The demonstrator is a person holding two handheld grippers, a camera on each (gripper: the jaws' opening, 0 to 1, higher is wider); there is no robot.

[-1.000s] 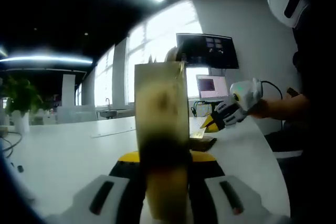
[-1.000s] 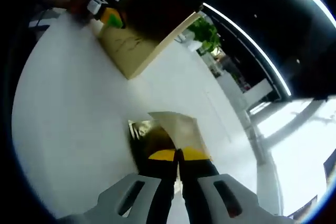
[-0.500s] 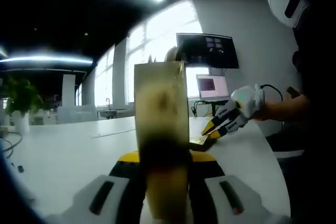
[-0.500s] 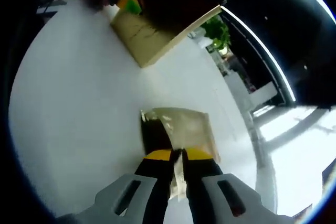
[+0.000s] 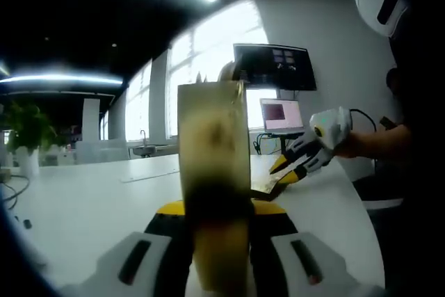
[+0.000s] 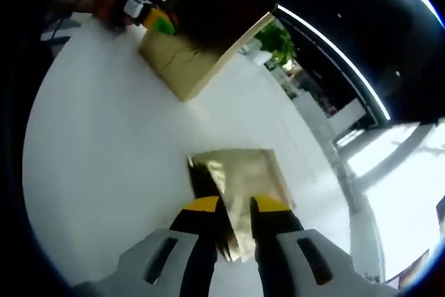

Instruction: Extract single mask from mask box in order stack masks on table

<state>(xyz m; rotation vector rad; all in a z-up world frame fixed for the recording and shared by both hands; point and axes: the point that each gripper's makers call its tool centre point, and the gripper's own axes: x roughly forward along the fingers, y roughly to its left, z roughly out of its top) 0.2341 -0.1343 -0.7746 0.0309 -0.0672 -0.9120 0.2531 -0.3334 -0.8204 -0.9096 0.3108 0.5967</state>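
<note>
Two claws worked over one broad white table [image 6: 104,172], which spread ahead of and below both. The tall tan cardboard mask box [image 5: 212,165] stood upright, clamped in the left claw [image 5: 215,210], its narrow side rising straight ahead of the jaws. The flat gold foil mask packet [image 6: 243,172] lay on the table under the right claw [image 6: 235,206], its near edge running into the narrow gap between the parted jaws; they did not look to be pinching it.

The packet seemed light, thin, limp and slick, so I judged an edge or corner pinch best. The box looked stiff but hollow, best held by its sides.

The box's opening and remaining masks were hidden. Whether other packets lay beneath this one was unclear.
</note>
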